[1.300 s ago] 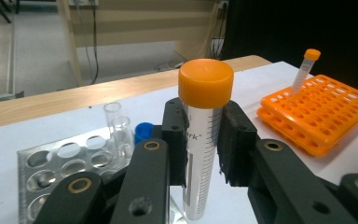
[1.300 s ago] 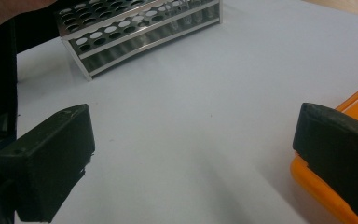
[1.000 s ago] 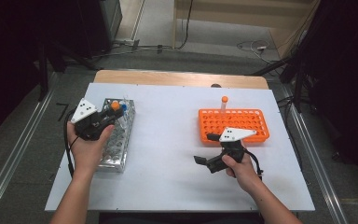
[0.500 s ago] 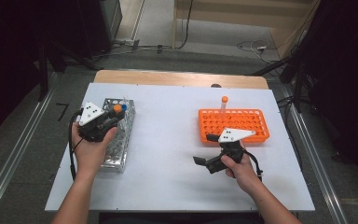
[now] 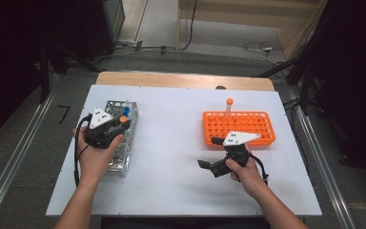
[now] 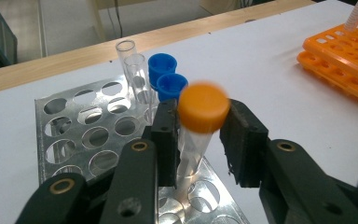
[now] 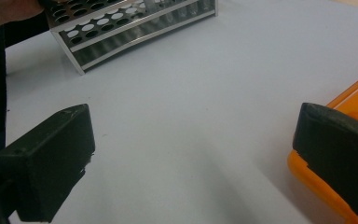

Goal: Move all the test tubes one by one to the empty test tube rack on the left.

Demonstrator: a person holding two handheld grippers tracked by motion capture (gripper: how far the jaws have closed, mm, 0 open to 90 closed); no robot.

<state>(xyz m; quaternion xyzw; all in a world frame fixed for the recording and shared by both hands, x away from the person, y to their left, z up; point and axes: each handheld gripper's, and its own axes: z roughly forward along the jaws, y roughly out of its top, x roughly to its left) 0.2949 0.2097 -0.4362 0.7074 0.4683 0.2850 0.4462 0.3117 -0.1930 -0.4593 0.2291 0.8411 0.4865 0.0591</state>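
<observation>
One orange-capped tube (image 6: pixel 197 126) is seen between the just-opening jaws of the left gripper (image 6: pixel 200 140), over the metal rack (image 6: pixel 81 135) carrying two blue-capped tubes (image 6: pixel 168 77) and two uncapped tubes (image 6: pixel 133 70), while the right gripper (image 7: pixel 191 158) is held wide open, empty, beside one orange rack (image 5: pixel 238 128); no writing is legible.

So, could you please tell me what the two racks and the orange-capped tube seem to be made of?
Metal rack: apparently polished steel or aluminium, with mirror-like reflections. Orange rack: probably moulded plastic, uniform matte colour. Orange-capped tube: clear plastic or glass, hard to tell; its cap looks like matte plastic.
</observation>
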